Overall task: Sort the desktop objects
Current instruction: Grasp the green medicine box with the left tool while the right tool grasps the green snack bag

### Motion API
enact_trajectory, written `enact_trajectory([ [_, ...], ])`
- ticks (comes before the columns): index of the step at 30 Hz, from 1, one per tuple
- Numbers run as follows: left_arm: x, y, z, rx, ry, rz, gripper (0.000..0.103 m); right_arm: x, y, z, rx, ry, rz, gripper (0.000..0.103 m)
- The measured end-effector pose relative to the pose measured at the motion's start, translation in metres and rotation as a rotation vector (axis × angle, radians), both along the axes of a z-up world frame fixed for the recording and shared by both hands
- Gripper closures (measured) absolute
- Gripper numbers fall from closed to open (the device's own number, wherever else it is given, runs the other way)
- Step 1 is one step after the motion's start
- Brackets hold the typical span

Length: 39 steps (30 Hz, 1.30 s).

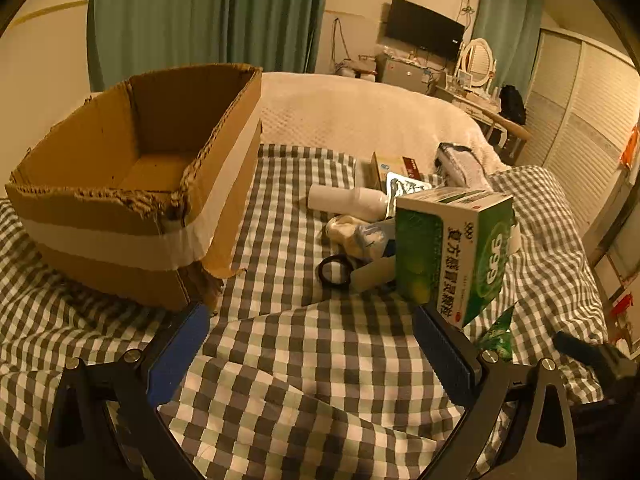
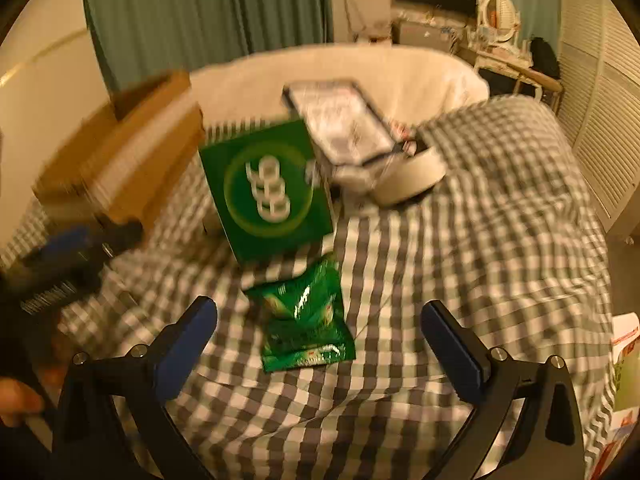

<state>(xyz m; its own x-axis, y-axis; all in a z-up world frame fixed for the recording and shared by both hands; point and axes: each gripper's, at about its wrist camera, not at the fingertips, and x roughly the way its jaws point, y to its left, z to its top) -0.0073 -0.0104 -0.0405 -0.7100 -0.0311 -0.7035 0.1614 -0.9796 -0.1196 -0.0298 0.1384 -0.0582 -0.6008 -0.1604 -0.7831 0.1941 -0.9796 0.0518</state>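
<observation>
An open cardboard box (image 1: 132, 184) with a white tape band stands on the checked cloth at the left; it also shows in the right wrist view (image 2: 120, 152). A green 999 medicine box (image 1: 452, 248) stands upright right of centre (image 2: 268, 188). A green sachet (image 2: 304, 316) lies in front of it, between my right gripper's fingers; its tip shows in the left wrist view (image 1: 498, 336). My left gripper (image 1: 312, 336) is open and empty over the cloth. My right gripper (image 2: 320, 332) is open, just short of the sachet. The left gripper appears blurred in the right wrist view (image 2: 76, 256).
Behind the medicine box lie a white bottle (image 1: 348, 200), a black ring (image 1: 334, 272), small packets (image 1: 360, 236), a brown carton (image 1: 394, 168), a roll of tape (image 2: 412, 176) and a black-edged flat pack (image 2: 340, 120). The cloth is wrinkled. A white bedspread (image 1: 360, 112) lies beyond.
</observation>
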Motion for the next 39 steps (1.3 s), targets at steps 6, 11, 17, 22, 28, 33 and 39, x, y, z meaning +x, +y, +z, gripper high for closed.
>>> enact_trajectory([
  [6, -0.001, 0.005, -0.002, -0.006, 0.002, 0.002, 0.000, -0.022, 0.002, -0.023, -0.008, -0.088, 0.000, 0.011],
  [11, -0.005, 0.018, -0.001, -0.023, 0.004, -0.012, 0.000, -0.039, 0.008, -0.041, -0.063, -0.182, 0.016, 0.038],
  [17, -0.004, 0.046, 0.014, -0.021, 0.026, -0.062, 0.000, -0.023, 0.020, -0.022, -0.062, -0.120, 0.004, 0.067],
  [22, -0.013, 0.081, 0.027, -0.017, 0.043, -0.083, 0.000, -0.004, 0.057, 0.027, -0.032, 0.038, -0.073, 0.068],
  [28, -0.045, 0.127, 0.016, -0.080, 0.041, -0.005, 0.000, -0.013, 0.095, 0.054, -0.031, 0.127, -0.105, 0.068],
  [33, -0.071, 0.134, -0.006, -0.090, -0.009, 0.074, 0.000, -0.029, 0.092, 0.050, -0.076, 0.094, -0.101, 0.068],
  [39, -0.103, 0.129, -0.024, -0.128, -0.044, 0.126, 0.000, -0.036, 0.096, 0.035, -0.114, 0.058, -0.104, 0.067],
])
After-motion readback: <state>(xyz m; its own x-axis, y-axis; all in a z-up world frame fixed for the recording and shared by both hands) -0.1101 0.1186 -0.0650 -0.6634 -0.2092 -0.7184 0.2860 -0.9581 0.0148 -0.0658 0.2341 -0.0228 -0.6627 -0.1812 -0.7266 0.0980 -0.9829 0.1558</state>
